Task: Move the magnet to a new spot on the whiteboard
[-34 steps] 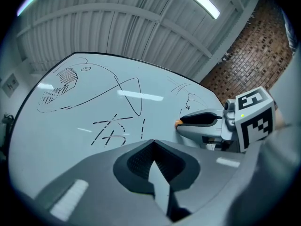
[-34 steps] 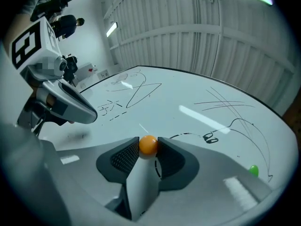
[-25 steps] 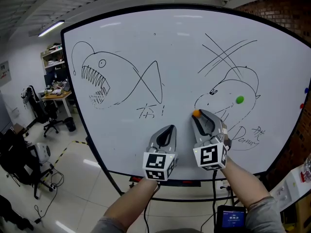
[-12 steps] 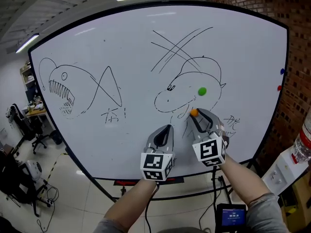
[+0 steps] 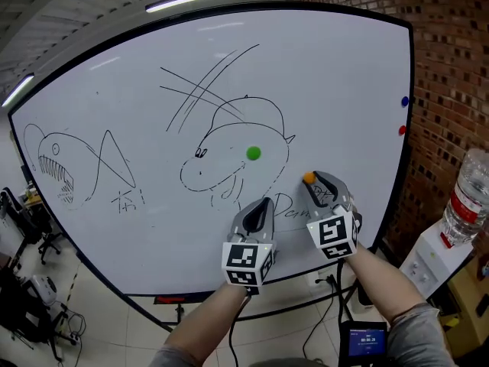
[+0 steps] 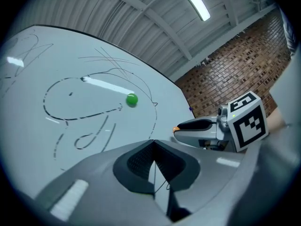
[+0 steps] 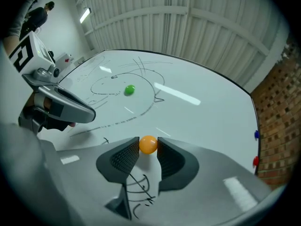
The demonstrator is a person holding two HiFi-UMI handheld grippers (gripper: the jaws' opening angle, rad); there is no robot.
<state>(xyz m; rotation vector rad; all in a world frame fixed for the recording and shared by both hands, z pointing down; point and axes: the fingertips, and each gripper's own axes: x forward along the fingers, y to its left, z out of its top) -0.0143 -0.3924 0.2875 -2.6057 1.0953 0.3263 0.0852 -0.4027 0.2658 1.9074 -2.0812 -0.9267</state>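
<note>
Starting at the left of the whiteboard [image 5: 344,75], there's the toothy fish sketch [image 5: 57,167], and nothing over there matters for the job. Coming across, the left gripper [image 5: 262,205] hangs low in front of the board with its jaws pressed together and nothing between them, so it's a spectator. Up and just right of it the green magnet [image 5: 253,153] sits on the board inside the outline of the second drawing, well apart from either tool. Now the action: the right gripper [image 5: 312,182] is the one that counts, jaws a modest way apart and clamped on the orange magnet [image 7: 148,144], the little ball pinched right at the tips of both pads. It's round, so there's no long axis to line up. The board lies straight ahead of those jaws, and the magnet hangs over the scribbled writing at the lower right, below and to the right of the green one; whether it touches the surface or floats just off it, I can't tell. Bare board spreads out to the right, as far as the blue magnet [image 5: 405,101] and red magnet [image 5: 402,130] at the far edge, so a short push forward looks like all the placement needs.
</note>
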